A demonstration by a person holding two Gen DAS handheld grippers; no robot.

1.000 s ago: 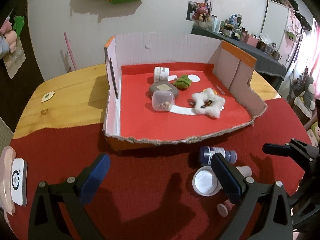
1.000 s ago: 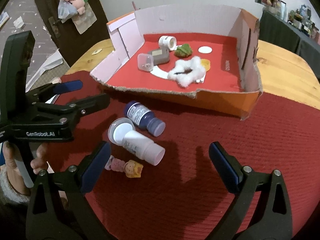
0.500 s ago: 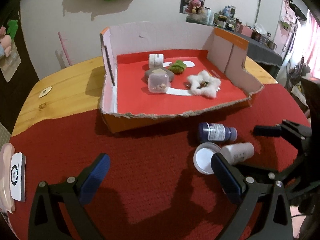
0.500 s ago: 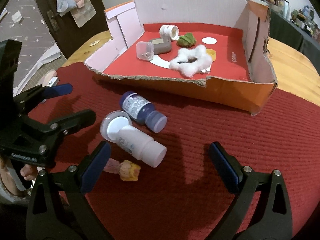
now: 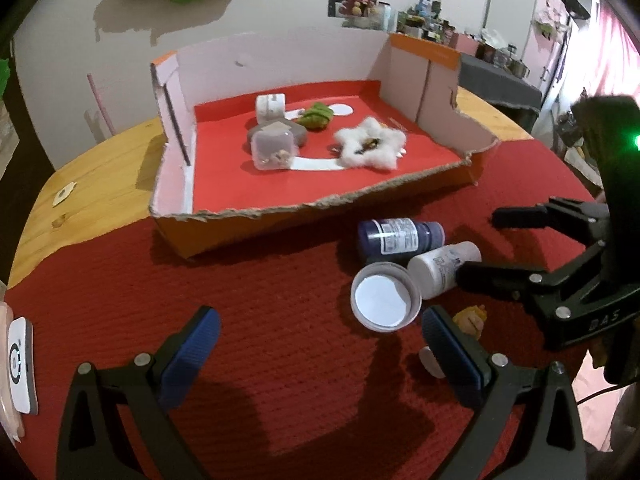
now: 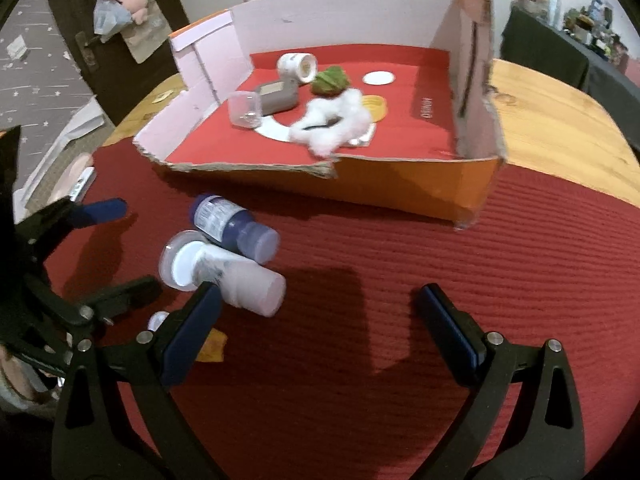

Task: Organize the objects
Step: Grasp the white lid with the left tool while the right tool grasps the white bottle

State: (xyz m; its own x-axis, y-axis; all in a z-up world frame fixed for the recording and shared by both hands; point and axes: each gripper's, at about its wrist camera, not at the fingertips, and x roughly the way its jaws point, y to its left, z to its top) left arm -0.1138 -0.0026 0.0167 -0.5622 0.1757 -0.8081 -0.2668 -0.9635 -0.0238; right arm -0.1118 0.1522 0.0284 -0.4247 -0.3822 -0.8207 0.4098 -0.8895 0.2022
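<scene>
Lying on its side on the red-covered tabletop (image 6: 400, 264), the white bottle (image 6: 240, 280) sits just ahead-left of the right tongs (image 6: 316, 320), the nearer pair, touching the blue bottle (image 6: 228, 224). Its long axis runs diagonally, wide base toward the left tongs (image 5: 316, 344). Both tongs are spread, empty.

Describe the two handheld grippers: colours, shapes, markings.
Both are black frames with two angled arms, silver screws at the joints, and fingers tipped with blue ribbed pads. The left gripper and the right gripper look alike. Seen from the left wrist camera, the right one's body carries pale lettering, a green light and a thin cable.
</scene>
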